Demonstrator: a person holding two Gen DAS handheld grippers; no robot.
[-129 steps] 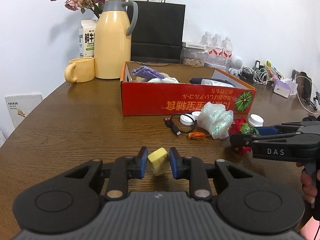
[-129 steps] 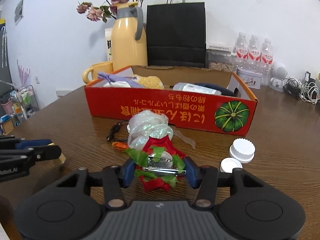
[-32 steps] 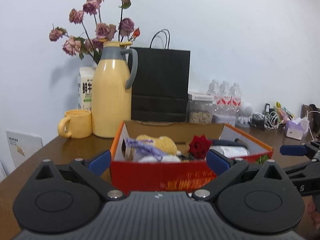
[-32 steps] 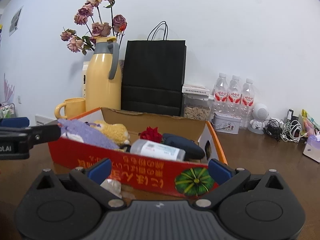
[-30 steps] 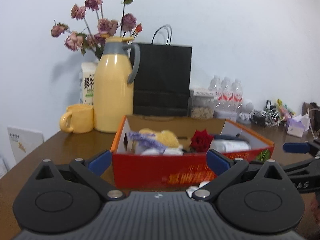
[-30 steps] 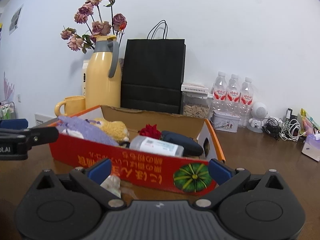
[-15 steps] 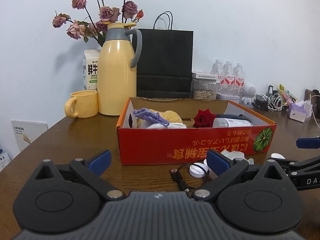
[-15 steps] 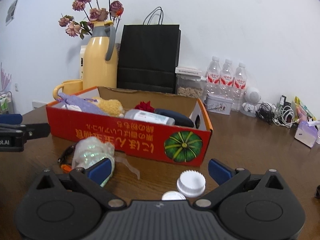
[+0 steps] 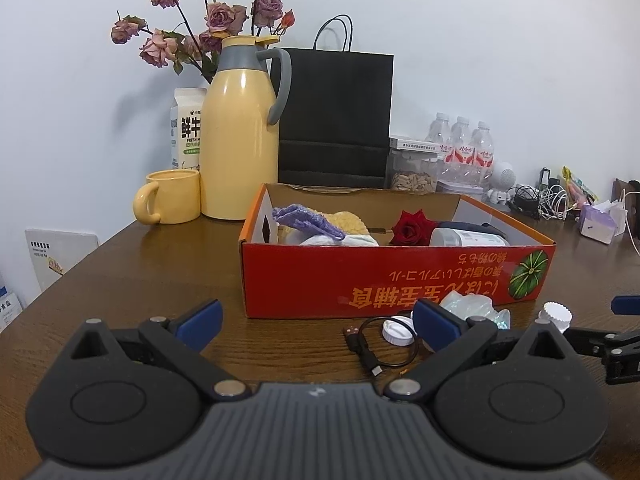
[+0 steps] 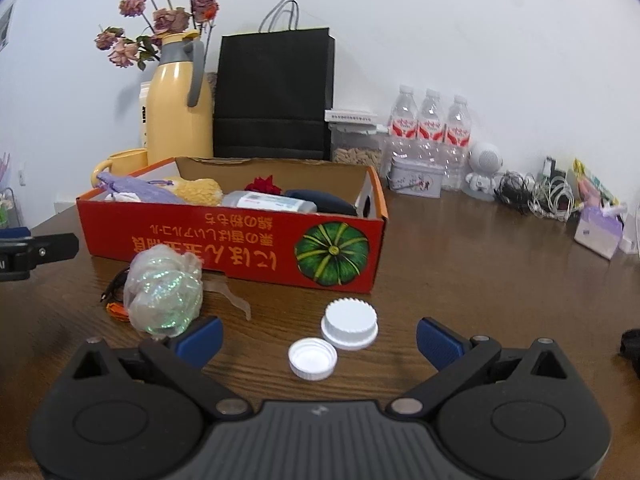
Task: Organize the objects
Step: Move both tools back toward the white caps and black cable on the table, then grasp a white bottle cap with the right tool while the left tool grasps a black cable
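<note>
Two white caps sitting right ahead of right claw (image 10: 318, 338): ribbed screw cap (image 10: 349, 323) and smaller open-side-up cap (image 10: 313, 358), touching each other on tabletop (image 10: 460, 280), just in front of red cardboard box (image 10: 240, 240). Third white cap (image 9: 397, 331) seen from left wrist view, beside black USB cable (image 9: 366, 346). Both claws spread wide, holding nothing; left claw (image 9: 318, 320) hovering over bare tabletop short of the box.

Handling guess: caps light, rigid, thin-walled plastic; likely to skate on the wood if nudged. Best pinched across the rim, ribbed one giving better bite. Crinkly clear bag (image 10: 164, 290) left of the caps looks soft and slippery, so pinch a bunched fold, not the bulk. Cable floppy; take near the plug.

Count outside box: three caps, one bag, one cable, one small orange item (image 10: 117, 309) half hidden under the bag, type unclear.

Inside box: red rose (image 9: 412, 227), purple cloth (image 9: 306, 220), yellow plush (image 10: 198, 191), white bottle (image 10: 270, 202), dark navy item (image 10: 324, 202).
</note>
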